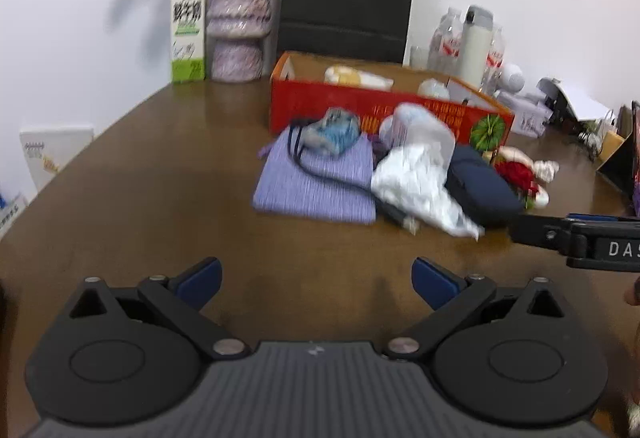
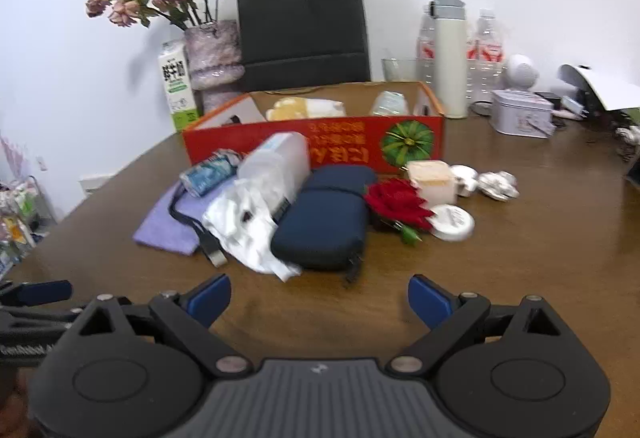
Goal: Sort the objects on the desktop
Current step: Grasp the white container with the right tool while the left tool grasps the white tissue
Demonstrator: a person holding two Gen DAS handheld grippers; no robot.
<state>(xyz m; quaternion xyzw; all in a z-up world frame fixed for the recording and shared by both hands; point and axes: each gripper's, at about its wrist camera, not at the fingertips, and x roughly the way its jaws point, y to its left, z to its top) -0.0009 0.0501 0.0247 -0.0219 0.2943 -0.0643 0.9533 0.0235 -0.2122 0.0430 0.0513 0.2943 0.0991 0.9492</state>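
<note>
1. Both tongs are hanging spread and empty above the brown table (image 2: 520, 238): the left gripper (image 1: 316, 284) and the right gripper (image 2: 319, 298) are facing the clutter, seemingly choosing a first pick.
2. Loose items are lying heaped before the red box (image 2: 280, 142), likely their destination.
3. Nearest the right gripper, the navy case (image 2: 324, 222) is leaning against white plastic wrap (image 2: 240, 222).

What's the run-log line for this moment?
left gripper: open, empty | right gripper: open, empty, facing navy case | red box: behind pile | nothing grasped
</note>
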